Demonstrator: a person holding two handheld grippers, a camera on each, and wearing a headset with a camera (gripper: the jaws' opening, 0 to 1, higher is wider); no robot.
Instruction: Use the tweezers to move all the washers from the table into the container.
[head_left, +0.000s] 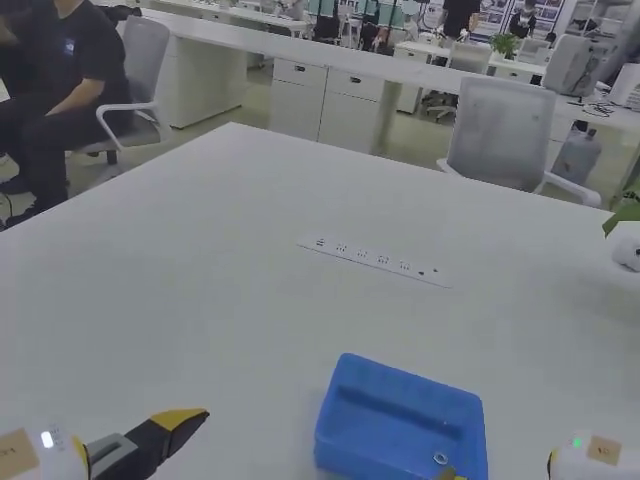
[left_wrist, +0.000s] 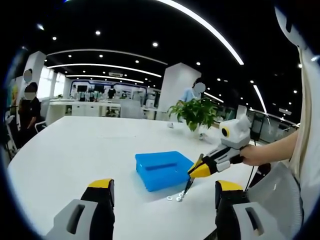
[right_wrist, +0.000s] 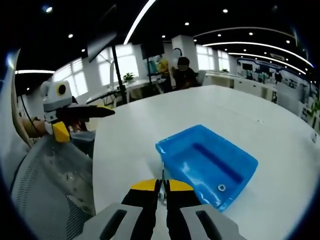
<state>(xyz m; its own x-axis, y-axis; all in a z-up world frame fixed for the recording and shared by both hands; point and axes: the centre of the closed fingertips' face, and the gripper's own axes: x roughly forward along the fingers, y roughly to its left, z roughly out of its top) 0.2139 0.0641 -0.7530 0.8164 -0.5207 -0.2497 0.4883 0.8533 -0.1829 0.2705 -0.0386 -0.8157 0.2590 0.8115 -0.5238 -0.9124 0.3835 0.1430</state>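
A blue container (head_left: 400, 425) sits near the table's front edge with one washer (head_left: 440, 459) inside it. My right gripper (right_wrist: 162, 186) is shut on thin tweezers (right_wrist: 162, 174), just in front of the container (right_wrist: 207, 162), where the washer (right_wrist: 221, 188) lies. In the left gripper view the right gripper (left_wrist: 215, 162) points the tweezers (left_wrist: 187, 188) down at a few washers (left_wrist: 176, 198) on the table beside the container (left_wrist: 160, 170). My left gripper (left_wrist: 164, 185) is open with nothing between its jaws. It hovers left of the container (head_left: 185, 422).
A socket strip (head_left: 375, 258) is set into the white table (head_left: 200, 280) beyond the container. Grey chairs (head_left: 505, 125) and a seated person (head_left: 50, 80) are at the far side. A potted plant (left_wrist: 195, 112) stands on the table. A mesh chair back (right_wrist: 45, 175) is close by.
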